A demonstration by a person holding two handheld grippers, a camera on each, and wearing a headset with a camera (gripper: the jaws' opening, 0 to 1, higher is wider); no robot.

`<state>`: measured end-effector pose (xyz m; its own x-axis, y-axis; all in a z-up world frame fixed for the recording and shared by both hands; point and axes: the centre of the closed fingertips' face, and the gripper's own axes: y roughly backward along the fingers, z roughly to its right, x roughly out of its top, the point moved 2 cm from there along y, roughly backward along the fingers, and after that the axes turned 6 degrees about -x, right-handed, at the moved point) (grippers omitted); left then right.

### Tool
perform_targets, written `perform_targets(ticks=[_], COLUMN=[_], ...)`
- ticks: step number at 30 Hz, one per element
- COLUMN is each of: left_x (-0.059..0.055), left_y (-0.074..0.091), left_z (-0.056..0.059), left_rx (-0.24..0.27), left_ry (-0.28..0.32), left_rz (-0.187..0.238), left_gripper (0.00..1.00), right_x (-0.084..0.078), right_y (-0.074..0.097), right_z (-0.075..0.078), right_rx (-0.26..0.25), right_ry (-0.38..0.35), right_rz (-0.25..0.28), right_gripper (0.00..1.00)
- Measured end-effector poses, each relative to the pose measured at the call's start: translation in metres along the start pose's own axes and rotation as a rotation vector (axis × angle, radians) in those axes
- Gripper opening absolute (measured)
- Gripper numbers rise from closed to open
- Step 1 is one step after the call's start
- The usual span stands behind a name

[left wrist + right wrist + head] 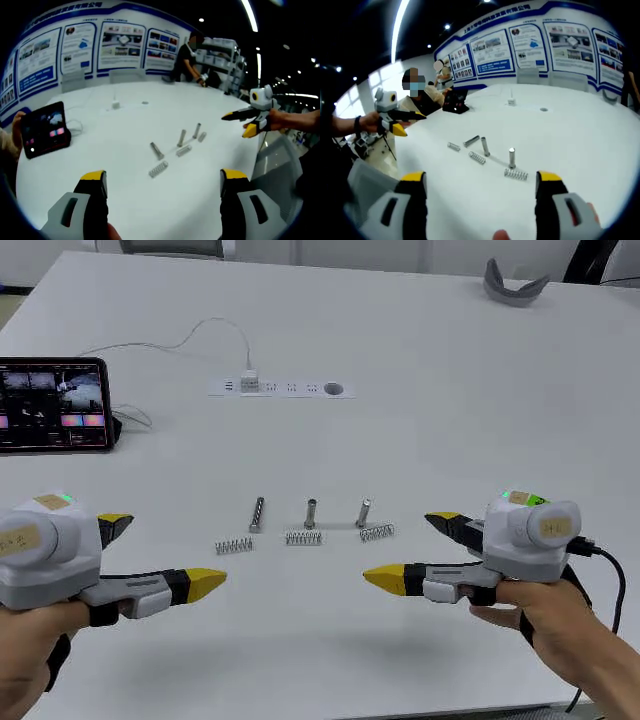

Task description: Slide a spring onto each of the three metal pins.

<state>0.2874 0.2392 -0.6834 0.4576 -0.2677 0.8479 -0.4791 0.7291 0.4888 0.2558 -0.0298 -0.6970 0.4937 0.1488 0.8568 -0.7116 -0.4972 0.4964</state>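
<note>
tablet cut off at frame edge | pins 3 — springs 3, one lying beside each | left gripper, right gripper — both wide, empty

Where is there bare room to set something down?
Free: the far right of the table, beyond the pins; also the near edge between the left gripper and right gripper. Crowded: pins and springs mid-table, tablet far left.

Three pins, three springs, two grippers, one tablet, likely one power strip
</note>
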Motion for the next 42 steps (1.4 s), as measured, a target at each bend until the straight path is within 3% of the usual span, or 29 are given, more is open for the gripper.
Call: perform_targets(ticks=[2, 17, 42], left_x=[0.0, 0.009, 0.023], left_y=[-0.002, -0.026, -0.092], left_z=[-0.001, -0.012, -0.013], left_rx=[-0.002, -0.019, -0.102], left_ry=[0.001, -0.008, -0.026], left_rz=[0.0, -0.008, -0.056], left_gripper=[0.95, 0.93, 0.89], right_x=[0.0, -0.006, -0.025], right_y=[0.0, 0.002, 0.006], right_z=[0.001, 0.002, 0.006], right_rx=[-0.004, -0.005, -0.016], right_ry=[0.028, 0.0, -0.037], right_rz=[0.003, -0.012, -0.054], right_gripper=[0.92, 0.93, 0.9])
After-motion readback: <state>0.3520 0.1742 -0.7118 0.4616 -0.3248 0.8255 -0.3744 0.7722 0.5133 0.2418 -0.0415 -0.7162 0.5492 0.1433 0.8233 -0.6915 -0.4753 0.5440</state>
